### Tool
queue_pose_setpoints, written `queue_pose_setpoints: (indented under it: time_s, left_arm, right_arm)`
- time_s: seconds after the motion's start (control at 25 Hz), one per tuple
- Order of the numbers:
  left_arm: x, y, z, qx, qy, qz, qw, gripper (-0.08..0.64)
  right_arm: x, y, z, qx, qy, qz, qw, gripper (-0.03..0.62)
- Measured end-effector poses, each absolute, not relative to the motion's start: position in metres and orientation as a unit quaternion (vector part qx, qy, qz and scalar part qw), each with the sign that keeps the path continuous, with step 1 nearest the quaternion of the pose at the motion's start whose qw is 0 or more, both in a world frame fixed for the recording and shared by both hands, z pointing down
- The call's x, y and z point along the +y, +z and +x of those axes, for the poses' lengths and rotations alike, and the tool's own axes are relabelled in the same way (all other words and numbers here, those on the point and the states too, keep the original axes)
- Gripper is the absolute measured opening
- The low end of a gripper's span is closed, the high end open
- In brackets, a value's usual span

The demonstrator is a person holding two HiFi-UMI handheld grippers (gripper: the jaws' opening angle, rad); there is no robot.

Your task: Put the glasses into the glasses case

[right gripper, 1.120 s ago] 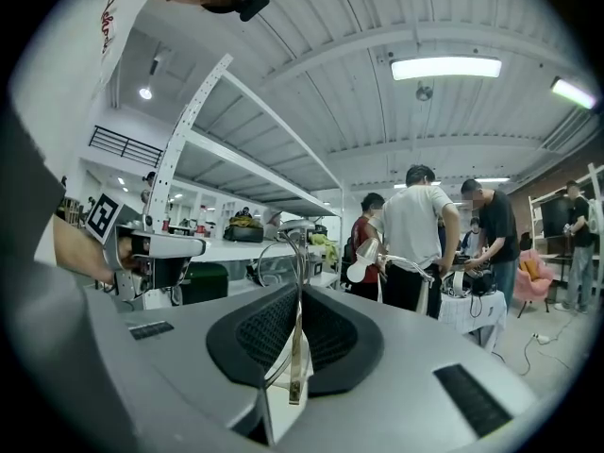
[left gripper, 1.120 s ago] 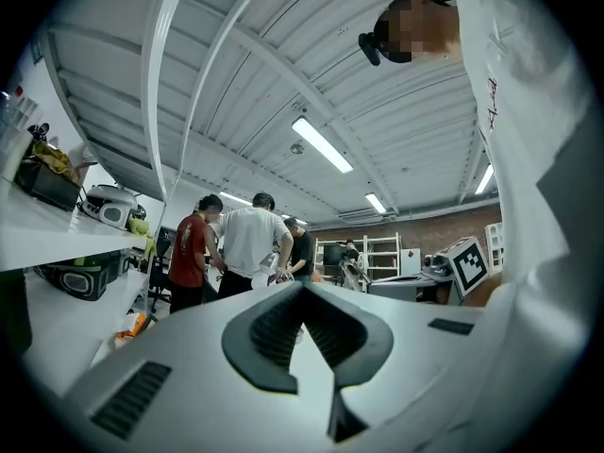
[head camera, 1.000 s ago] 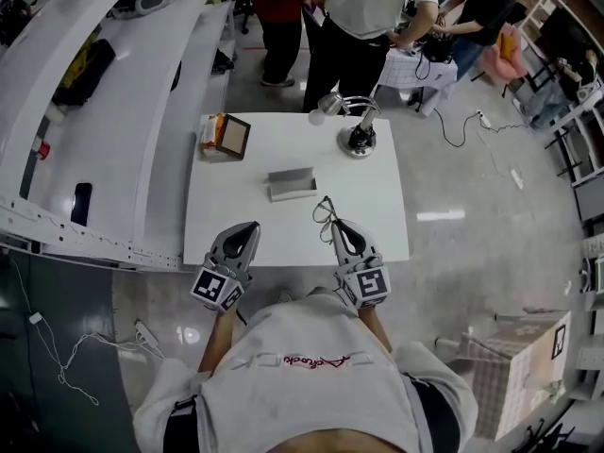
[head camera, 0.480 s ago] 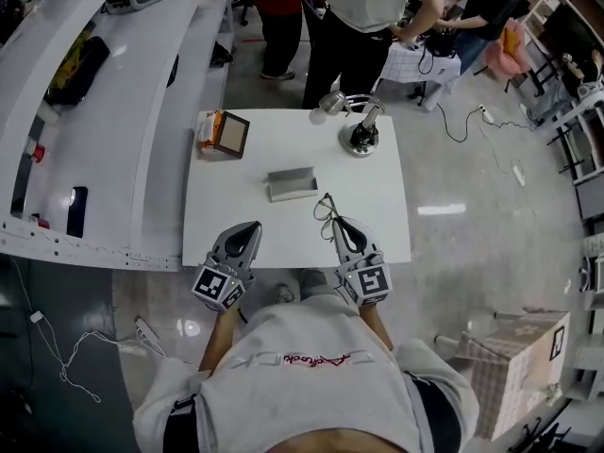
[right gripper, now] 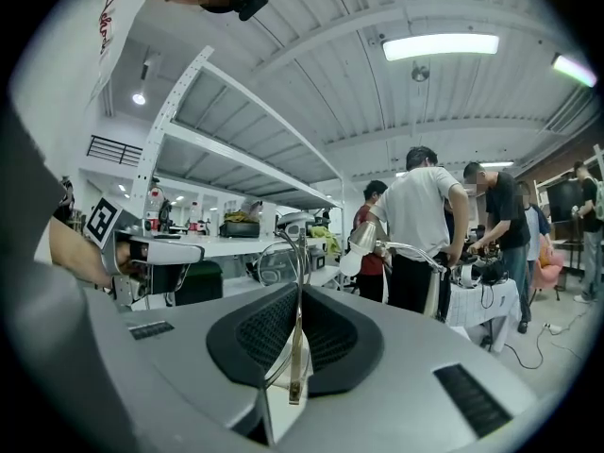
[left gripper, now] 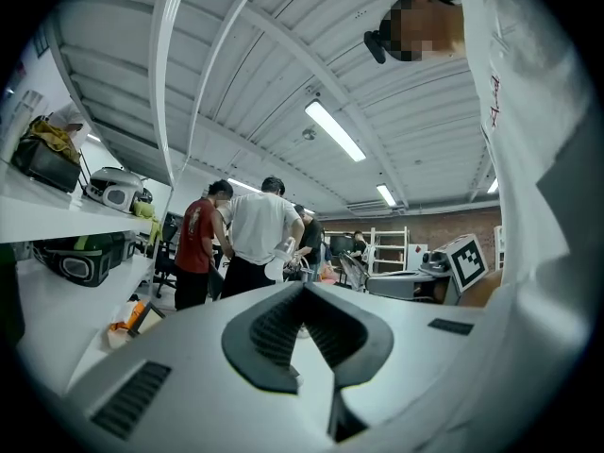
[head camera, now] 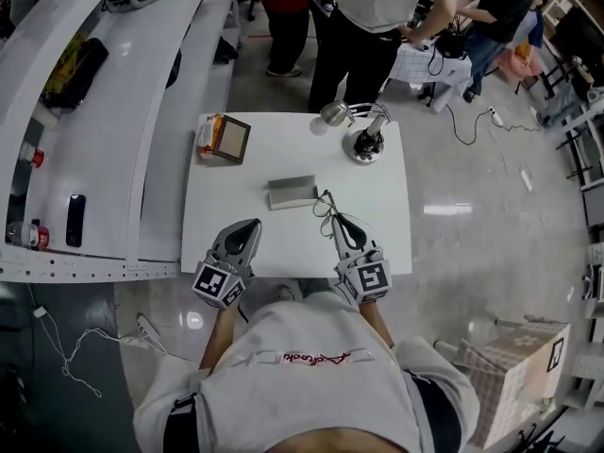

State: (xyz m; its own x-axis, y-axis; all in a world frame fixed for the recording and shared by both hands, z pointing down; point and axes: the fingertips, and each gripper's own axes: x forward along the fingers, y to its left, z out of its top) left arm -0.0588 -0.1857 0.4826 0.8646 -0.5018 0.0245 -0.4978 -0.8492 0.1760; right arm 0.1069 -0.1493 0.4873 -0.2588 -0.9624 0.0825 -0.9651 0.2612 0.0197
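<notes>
Glasses [head camera: 325, 206] stay pinched in the closed right gripper [head camera: 336, 226], just beside the glasses case [head camera: 292, 192] and barely nearer than a second ago, so insertion still lies ahead, while the left gripper [head camera: 243, 236] is closed on nothing.

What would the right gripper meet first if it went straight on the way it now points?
Probably the right end of the glasses case: the right gripper, shut on the glasses, aims about there, though its height is unclear.

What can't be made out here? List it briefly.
- Glasses case: head view, too small to show whether it's open; absent from both gripper views.
- Glasses: right gripper view, only one lens and an arm show; rest behind the right tool.
- Box print: head view, too small.
</notes>
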Motion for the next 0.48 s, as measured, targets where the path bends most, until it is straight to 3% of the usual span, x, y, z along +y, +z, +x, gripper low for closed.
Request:
queue_pose_setpoints:
  time_s: [0.48]
  left_arm:
    - [-0.223,0.487,-0.024,-0.295,-0.003,0.951,0.092,0.014]
  right_arm:
    - [-0.2,0.492,0.134,-0.822,0.018,0.568,0.033,0.017]
